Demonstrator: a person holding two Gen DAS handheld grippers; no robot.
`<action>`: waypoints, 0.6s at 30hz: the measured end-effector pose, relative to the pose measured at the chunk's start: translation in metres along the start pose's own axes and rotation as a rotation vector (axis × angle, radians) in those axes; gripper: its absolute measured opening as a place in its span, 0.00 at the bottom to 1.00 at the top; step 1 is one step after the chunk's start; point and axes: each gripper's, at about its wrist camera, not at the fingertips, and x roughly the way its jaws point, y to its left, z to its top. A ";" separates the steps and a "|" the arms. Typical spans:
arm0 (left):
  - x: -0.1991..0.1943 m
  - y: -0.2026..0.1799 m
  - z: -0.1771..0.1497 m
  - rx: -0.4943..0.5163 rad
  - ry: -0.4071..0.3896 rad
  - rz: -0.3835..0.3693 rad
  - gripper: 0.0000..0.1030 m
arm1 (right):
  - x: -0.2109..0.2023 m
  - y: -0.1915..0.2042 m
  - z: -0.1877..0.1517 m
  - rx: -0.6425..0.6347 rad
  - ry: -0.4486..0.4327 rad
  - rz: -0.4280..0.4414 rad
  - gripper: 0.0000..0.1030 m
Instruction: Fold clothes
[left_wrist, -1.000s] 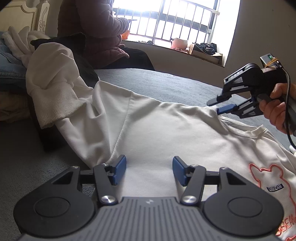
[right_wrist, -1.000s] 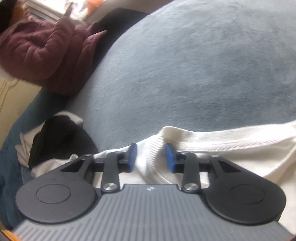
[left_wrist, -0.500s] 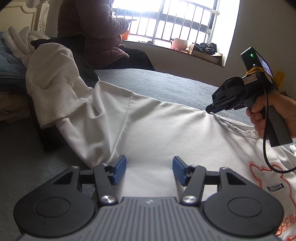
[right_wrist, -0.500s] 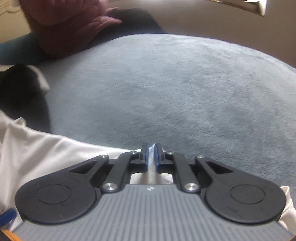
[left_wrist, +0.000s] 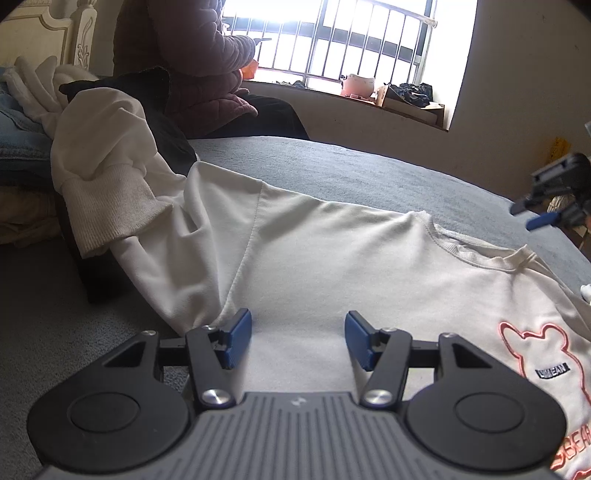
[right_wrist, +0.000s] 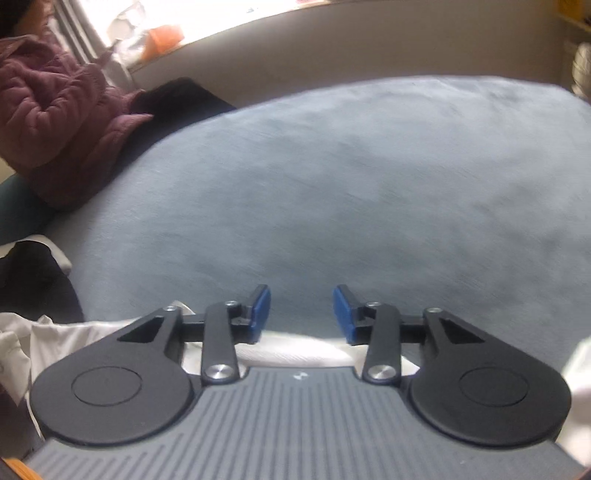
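A white sweatshirt (left_wrist: 351, 266) with an orange bear outline print (left_wrist: 535, 354) lies flat on the grey bed cover (left_wrist: 369, 173). Its left sleeve and ribbed cuff (left_wrist: 110, 206) drape up over a pile at the left. My left gripper (left_wrist: 297, 341) is open and empty just above the shirt's body. My right gripper (right_wrist: 301, 314) is open and empty, above the shirt's ribbed collar (right_wrist: 295, 350). It also shows in the left wrist view (left_wrist: 535, 216) at the right edge, off the collar (left_wrist: 480, 254).
A person in a maroon quilted jacket (left_wrist: 192, 66) sits at the back of the bed, also in the right wrist view (right_wrist: 55, 122). Folded jeans and other clothes (left_wrist: 26, 147) are piled at the left, with dark cloth (right_wrist: 33, 280) beside them. A barred window (left_wrist: 332, 40) is behind.
My right gripper was shut on the shirt's collar half a second ago; it has let go, opened and moved away to the right. The left gripper has not moved.
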 end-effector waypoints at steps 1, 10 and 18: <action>0.000 -0.001 0.000 0.004 0.001 0.003 0.56 | 0.000 -0.006 -0.002 0.007 0.018 -0.005 0.43; -0.001 -0.005 0.000 0.027 0.007 0.025 0.57 | 0.023 -0.036 -0.009 0.105 0.160 0.014 0.48; -0.002 -0.006 -0.001 0.032 0.006 0.024 0.57 | 0.033 -0.025 -0.001 -0.044 0.237 0.016 0.33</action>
